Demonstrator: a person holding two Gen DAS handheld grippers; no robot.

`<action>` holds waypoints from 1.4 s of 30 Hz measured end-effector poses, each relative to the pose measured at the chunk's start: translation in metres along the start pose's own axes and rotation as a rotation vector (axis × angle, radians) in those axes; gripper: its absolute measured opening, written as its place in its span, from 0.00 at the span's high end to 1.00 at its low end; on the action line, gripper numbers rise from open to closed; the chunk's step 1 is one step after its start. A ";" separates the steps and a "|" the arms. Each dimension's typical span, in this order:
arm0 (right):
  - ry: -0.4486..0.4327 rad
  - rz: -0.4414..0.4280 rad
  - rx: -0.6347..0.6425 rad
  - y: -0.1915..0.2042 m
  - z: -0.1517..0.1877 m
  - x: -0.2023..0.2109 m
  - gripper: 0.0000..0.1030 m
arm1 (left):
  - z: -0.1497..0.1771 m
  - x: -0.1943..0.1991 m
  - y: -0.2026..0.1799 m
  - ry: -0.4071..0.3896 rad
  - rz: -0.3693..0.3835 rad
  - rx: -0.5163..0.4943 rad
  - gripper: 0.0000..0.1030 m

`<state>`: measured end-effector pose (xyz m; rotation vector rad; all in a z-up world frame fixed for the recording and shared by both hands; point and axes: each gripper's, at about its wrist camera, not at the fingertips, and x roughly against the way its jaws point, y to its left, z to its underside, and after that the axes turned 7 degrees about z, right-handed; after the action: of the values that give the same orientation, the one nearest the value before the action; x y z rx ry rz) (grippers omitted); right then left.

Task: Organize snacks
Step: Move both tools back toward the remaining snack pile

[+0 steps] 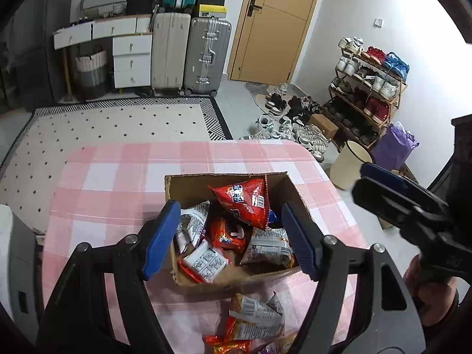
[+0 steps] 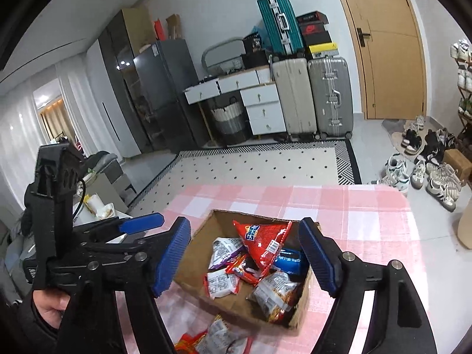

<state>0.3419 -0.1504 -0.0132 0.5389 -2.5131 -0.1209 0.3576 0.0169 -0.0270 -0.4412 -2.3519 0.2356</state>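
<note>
An open cardboard box (image 1: 188, 187) stands on the pink checked table and holds several snack packs, with a big red triangular bag (image 1: 244, 199) on top. The box also shows in the right wrist view (image 2: 203, 242), with the red bag (image 2: 262, 240) and a blue pack (image 2: 290, 261) inside. Loose snack packs (image 1: 255, 317) lie on the table in front of the box (image 2: 215, 339). My left gripper (image 1: 231, 240) is open and empty above the box's near side. My right gripper (image 2: 246, 258) is open and empty above the box.
The pink checked tablecloth (image 1: 118, 171) covers the table. Beyond it lie a patterned rug (image 1: 118, 124), suitcases (image 1: 206, 56), a white drawer unit (image 1: 131, 59), a shoe rack (image 1: 368, 85) with shoes on the floor, and a cream bin (image 1: 349, 162).
</note>
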 end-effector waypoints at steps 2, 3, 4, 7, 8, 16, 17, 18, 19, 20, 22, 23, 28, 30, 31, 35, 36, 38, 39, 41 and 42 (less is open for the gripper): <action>-0.019 0.000 0.000 0.001 0.002 0.013 0.18 | 0.002 0.015 -0.005 -0.018 -0.005 0.000 0.27; -0.027 0.000 0.000 0.002 0.002 0.024 0.17 | 0.002 0.022 -0.007 -0.029 -0.009 0.000 0.21; -0.033 0.001 -0.001 0.002 0.003 0.029 0.17 | 0.003 0.029 -0.009 -0.040 -0.013 0.000 0.21; -0.050 0.000 -0.004 0.007 0.004 0.049 0.17 | 0.009 0.051 -0.018 -0.066 -0.016 -0.018 0.21; -0.058 0.003 -0.006 0.009 0.004 0.055 0.16 | 0.012 0.058 -0.022 -0.068 -0.013 -0.027 0.21; -0.084 0.005 -0.026 0.016 0.028 0.109 0.09 | 0.044 0.108 -0.039 -0.104 0.018 -0.032 0.13; -0.086 0.005 -0.025 0.017 0.032 0.115 0.09 | 0.050 0.114 -0.041 -0.106 0.012 -0.035 0.13; -0.087 0.006 -0.027 0.019 0.037 0.120 0.09 | 0.054 0.119 -0.042 -0.108 0.004 -0.034 0.12; -0.085 0.005 -0.034 0.020 0.042 0.127 0.09 | 0.060 0.126 -0.043 -0.114 0.006 -0.028 0.12; -0.084 0.003 -0.040 0.022 0.045 0.133 0.09 | 0.064 0.132 -0.043 -0.117 0.010 -0.022 0.12; -0.087 0.001 -0.048 0.025 0.054 0.144 0.08 | 0.072 0.142 -0.043 -0.127 0.010 -0.008 0.09; -0.087 0.004 -0.050 0.026 0.059 0.149 0.08 | 0.078 0.150 -0.043 -0.136 0.014 0.002 0.06; -0.090 0.025 -0.056 0.033 0.087 0.177 0.04 | 0.109 0.186 -0.050 -0.188 0.025 -0.009 0.01; -0.089 0.033 -0.059 0.035 0.100 0.187 0.03 | 0.119 0.198 -0.054 -0.203 0.015 -0.018 0.01; -0.087 0.035 -0.059 0.035 0.103 0.189 0.03 | 0.125 0.204 -0.056 -0.212 0.015 -0.020 0.01; -0.079 0.047 -0.054 0.039 0.125 0.203 0.02 | 0.147 0.224 -0.061 -0.228 0.013 -0.020 0.01; -0.075 0.049 -0.052 0.039 0.128 0.204 0.01 | 0.150 0.225 -0.062 -0.230 0.009 -0.020 0.01; -0.066 0.044 -0.055 0.040 0.136 0.206 0.01 | 0.162 0.231 -0.062 -0.235 0.001 -0.029 0.01; -0.061 0.043 -0.054 0.040 0.140 0.207 0.01 | 0.166 0.233 -0.063 -0.235 -0.008 -0.032 0.01; -0.048 0.053 -0.053 0.039 0.150 0.208 0.00 | 0.177 0.237 -0.064 -0.238 -0.015 -0.034 0.01; -0.044 0.056 -0.051 0.039 0.153 0.207 0.00 | 0.179 0.236 -0.064 -0.237 -0.009 -0.034 0.01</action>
<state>0.0867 -0.2025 -0.0288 0.4489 -2.5583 -0.1774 0.0575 0.0394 0.0100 -0.4397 -2.5925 0.2565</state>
